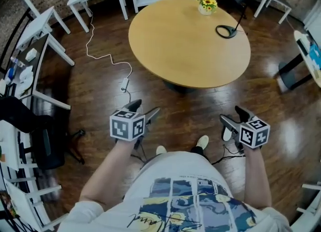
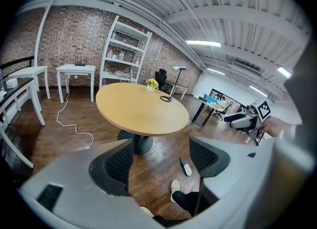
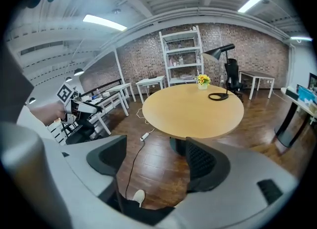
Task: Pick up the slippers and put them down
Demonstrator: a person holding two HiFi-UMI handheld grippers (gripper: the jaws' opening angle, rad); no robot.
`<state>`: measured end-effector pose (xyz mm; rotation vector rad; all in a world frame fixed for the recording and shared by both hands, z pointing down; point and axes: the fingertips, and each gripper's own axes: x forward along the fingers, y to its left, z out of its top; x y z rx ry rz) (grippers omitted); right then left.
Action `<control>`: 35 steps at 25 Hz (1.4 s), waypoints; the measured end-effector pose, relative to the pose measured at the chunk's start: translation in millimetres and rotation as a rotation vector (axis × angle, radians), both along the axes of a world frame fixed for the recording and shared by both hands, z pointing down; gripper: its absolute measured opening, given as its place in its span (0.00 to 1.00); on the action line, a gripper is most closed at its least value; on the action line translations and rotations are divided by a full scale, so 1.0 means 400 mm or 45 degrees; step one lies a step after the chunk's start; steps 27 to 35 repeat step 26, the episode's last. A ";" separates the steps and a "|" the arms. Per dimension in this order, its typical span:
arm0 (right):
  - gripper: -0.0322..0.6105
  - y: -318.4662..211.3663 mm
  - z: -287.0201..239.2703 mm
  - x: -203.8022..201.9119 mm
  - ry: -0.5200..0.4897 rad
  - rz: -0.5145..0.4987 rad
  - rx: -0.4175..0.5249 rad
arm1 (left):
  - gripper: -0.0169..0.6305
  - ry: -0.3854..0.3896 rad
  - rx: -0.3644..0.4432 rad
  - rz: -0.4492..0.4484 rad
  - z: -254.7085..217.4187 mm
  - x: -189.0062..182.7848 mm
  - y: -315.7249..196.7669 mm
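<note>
while left gripper [image 1: 146,107] and right gripper [image 1: 230,114] gape empty, we see one slipper [image 2: 185,166].
short of the round table [image 1: 190,40], beneath the right gripper, lengthwise toward the table.

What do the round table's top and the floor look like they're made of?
Table top: probably light wood or wood-look laminate, matte; even tan, little sheen. Floor: dark wood or wood-look planks, glossy; board seams and bright reflections show.
</note>
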<state>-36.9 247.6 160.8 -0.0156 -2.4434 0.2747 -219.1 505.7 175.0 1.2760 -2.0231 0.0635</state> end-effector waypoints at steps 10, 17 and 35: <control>0.65 -0.021 -0.011 0.045 0.007 0.042 -0.001 | 0.57 0.025 -0.006 0.034 0.005 0.032 -0.030; 0.65 -0.021 -0.006 0.036 0.010 0.029 0.012 | 0.58 0.031 -0.015 0.030 0.014 0.035 -0.023; 0.65 -0.029 0.003 0.024 0.019 0.025 0.025 | 0.58 0.028 -0.029 0.037 0.023 0.024 -0.030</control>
